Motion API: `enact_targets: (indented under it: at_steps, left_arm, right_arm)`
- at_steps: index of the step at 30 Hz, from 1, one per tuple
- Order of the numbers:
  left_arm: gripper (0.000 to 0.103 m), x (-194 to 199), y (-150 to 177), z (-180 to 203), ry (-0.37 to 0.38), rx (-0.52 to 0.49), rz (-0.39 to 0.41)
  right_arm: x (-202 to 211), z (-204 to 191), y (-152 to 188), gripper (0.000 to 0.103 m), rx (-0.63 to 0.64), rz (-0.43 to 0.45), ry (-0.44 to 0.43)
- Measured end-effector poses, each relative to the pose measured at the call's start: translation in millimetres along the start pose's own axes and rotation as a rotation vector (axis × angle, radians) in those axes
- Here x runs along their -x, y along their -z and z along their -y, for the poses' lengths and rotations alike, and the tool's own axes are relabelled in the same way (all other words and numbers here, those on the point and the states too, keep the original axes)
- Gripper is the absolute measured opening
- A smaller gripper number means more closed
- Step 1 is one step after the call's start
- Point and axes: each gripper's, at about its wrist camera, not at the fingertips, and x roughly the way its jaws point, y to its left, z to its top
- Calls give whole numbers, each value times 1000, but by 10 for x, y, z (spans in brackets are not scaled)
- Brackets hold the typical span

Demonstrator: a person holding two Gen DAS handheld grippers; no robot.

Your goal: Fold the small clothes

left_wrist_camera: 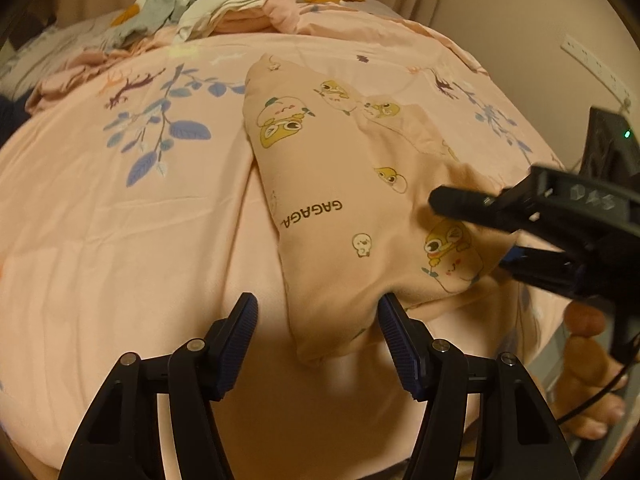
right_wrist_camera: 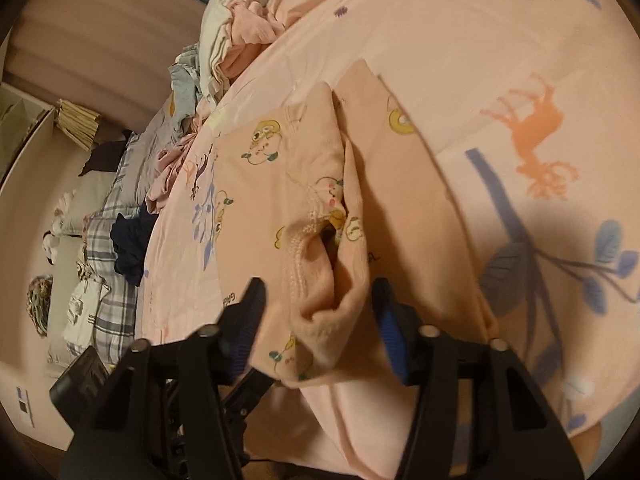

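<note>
A small peach garment printed with yellow cartoon figures and the word GAGAGA lies partly folded on a pink floral bedsheet. My left gripper is open, its jaws either side of the garment's near corner. My right gripper comes in from the right at the garment's right edge. In the right wrist view the right gripper is open, with a bunched fold of the garment between its wide-apart fingers.
A heap of unfolded clothes lies at the far end of the bed. A power strip hangs on the right wall. In the right wrist view, plaid bedding and dark clothes lie at the left.
</note>
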Motion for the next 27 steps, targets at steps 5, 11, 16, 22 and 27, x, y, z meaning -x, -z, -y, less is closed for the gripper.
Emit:
enact_targets:
  at_steps: [5, 11, 16, 22, 27]
  left_arm:
    - [64, -8, -36, -43, -4, 13, -2]
    - [63, 67, -112, -7, -14, -3, 79]
    - [63, 174, -225, 86, 9, -24, 133]
    - [63, 160, -198, 87, 33, -10, 110]
    - [63, 27, -99, 48, 26, -1, 40]
  right_arm:
    - [-60, 39, -25, 9, -6, 43, 24]
    - [125, -131, -67, 7, 90, 133, 16]
    - [342, -245, -200, 6, 156, 236, 101]
    - [427, -67, -162, 6, 149, 252, 178]
    - [258, 185, 2, 6, 112, 190, 240]
